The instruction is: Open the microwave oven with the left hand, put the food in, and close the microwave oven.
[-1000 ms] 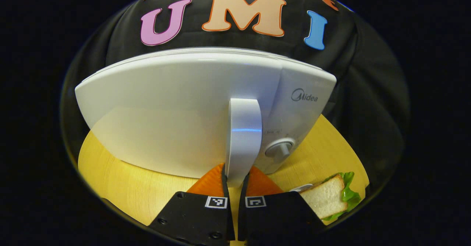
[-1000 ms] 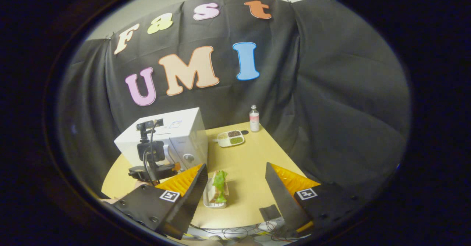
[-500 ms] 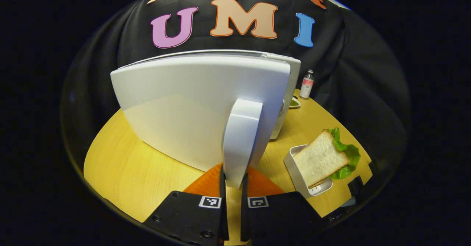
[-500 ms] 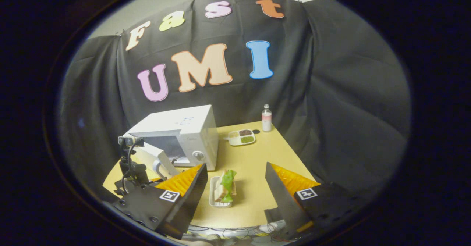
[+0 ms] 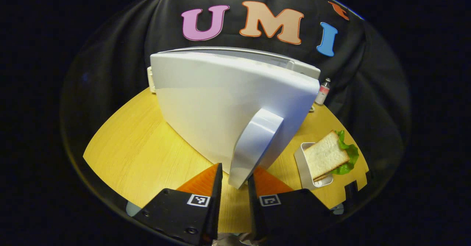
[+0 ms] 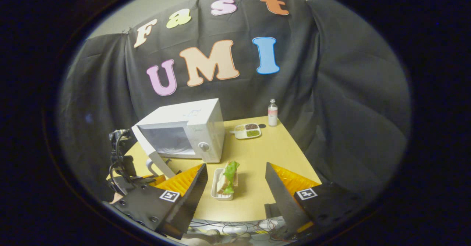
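A small bottle (image 6: 272,113) with a pale pink label is standing upright near the far right corner of the wooden table (image 6: 257,187), close to the black cloth wall (image 6: 349,102). Just beside it, toward the table's middle, a white divided tray (image 6: 247,131) is lying flat, holding dark, pale and green fillings in its compartments. A tangle of thin cables (image 6: 235,227) is lying along the near edge.

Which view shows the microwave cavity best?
The right gripper view: the door is swung wide and the cavity faces the camera. The left gripper view has the door's outer face and handle blocking the cavity.
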`<state>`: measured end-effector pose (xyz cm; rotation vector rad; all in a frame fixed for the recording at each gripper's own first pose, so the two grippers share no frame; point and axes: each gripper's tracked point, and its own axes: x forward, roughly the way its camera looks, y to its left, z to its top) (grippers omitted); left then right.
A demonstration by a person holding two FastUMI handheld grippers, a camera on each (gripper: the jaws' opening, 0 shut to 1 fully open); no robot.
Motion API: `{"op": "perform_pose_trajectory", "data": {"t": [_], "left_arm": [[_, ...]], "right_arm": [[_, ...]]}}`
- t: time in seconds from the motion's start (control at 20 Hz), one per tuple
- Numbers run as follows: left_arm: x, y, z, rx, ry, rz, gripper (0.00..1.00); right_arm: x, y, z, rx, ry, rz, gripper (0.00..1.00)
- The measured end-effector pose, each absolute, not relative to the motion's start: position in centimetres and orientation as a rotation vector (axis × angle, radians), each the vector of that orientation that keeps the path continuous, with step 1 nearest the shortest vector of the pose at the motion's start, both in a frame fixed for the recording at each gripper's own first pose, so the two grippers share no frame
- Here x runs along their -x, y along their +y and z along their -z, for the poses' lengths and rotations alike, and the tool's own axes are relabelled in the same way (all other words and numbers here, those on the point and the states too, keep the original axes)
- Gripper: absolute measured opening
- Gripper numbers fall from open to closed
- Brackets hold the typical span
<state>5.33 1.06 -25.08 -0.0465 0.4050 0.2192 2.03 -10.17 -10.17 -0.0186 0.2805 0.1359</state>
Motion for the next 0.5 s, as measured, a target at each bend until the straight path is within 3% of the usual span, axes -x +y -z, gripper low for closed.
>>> {"op": "perform_pose_trajectory", "data": {"t": [0.05, 0.1, 0.15, 0.2, 0.25, 0.35, 0.5], "left_arm": [[-4.7, 1.7, 24.8, 0.053, 0.394, -0.243, 0.48], [-3.9, 2.5, 24.5, 0.058, 0.384, -0.268, 0.55], [-3.1, 3.2, 24.3, 0.063, 0.373, -0.291, 0.73], [-2.2, 4.1, 24.2, 0.067, 0.366, -0.32, 0.74], [-1.4, 4.7, 24.3, 0.074, 0.36, -0.343, 0.84], [0.4, 5.9, 24.3, 0.09, 0.35, -0.385, 0.92], [3.1, 7.9, 25.0, 0.131, 0.351, -0.454, 0.92]], "right_arm": [[-2.0, -10.3, 10.2, 0.015, 0.285, -0.144, 0.93], [-2.0, -10.4, 10.3, 0.013, 0.287, -0.151, 0.93], [-2.0, -10.6, 10.3, 0.013, 0.287, -0.157, 0.93], [-2.0, -10.8, 10.4, 0.017, 0.289, -0.164, 0.93], [-2.0, -10.9, 10.5, 0.024, 0.292, -0.17, 0.93], [-2.1, -11.4, 11.1, 0.036, 0.3, -0.18, 0.93], [-2.1, -11.8, 12.1, 0.027, 0.33, -0.191, 0.93]]}}
